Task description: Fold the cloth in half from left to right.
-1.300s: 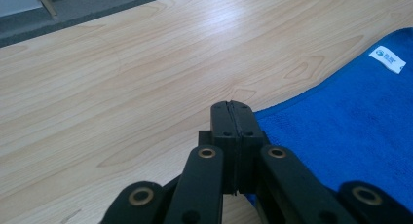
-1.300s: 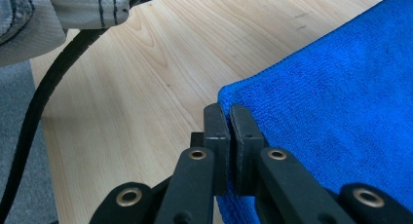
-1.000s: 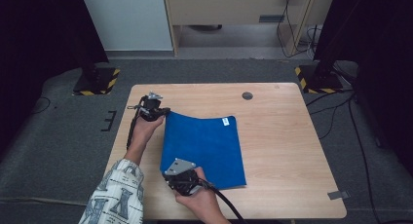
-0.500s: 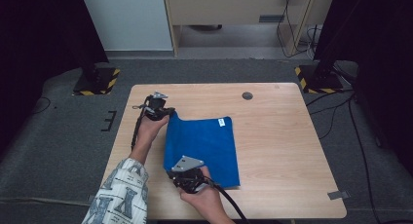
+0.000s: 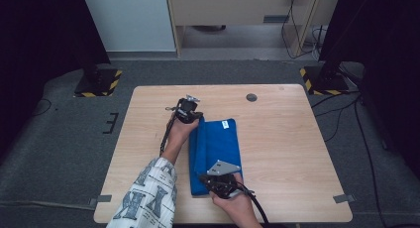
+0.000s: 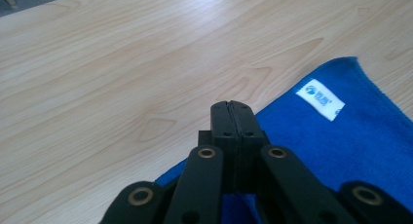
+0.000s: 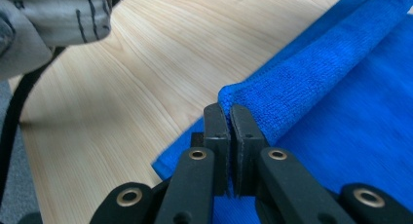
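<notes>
A blue towel [image 5: 220,143] lies on the wooden table [image 5: 287,139], its left side lifted and folded toward the right. A white label [image 5: 225,124] sits near its far edge. My left gripper [image 5: 191,114] is at the towel's far left corner, jaws pressed together on the cloth [image 6: 341,151] behind the label [image 6: 320,99]. My right gripper [image 5: 220,182] is at the near edge. In the right gripper view its jaws [image 7: 229,112] are shut on a raised fold of the towel [image 7: 331,83]. In the left gripper view the gripper [image 6: 231,107] points over bare wood.
A dark round grommet [image 5: 251,97] sits in the table's far middle. Tape marks lie at the near corners [image 5: 101,198]. A patterned sleeve [image 5: 143,198] covers the left forearm. Striped stand bases [image 5: 96,82] rest on the floor beyond the table.
Both grippers have moved right, carrying the towel's left edge over its middle. The towel now looks much narrower than a second ago.
</notes>
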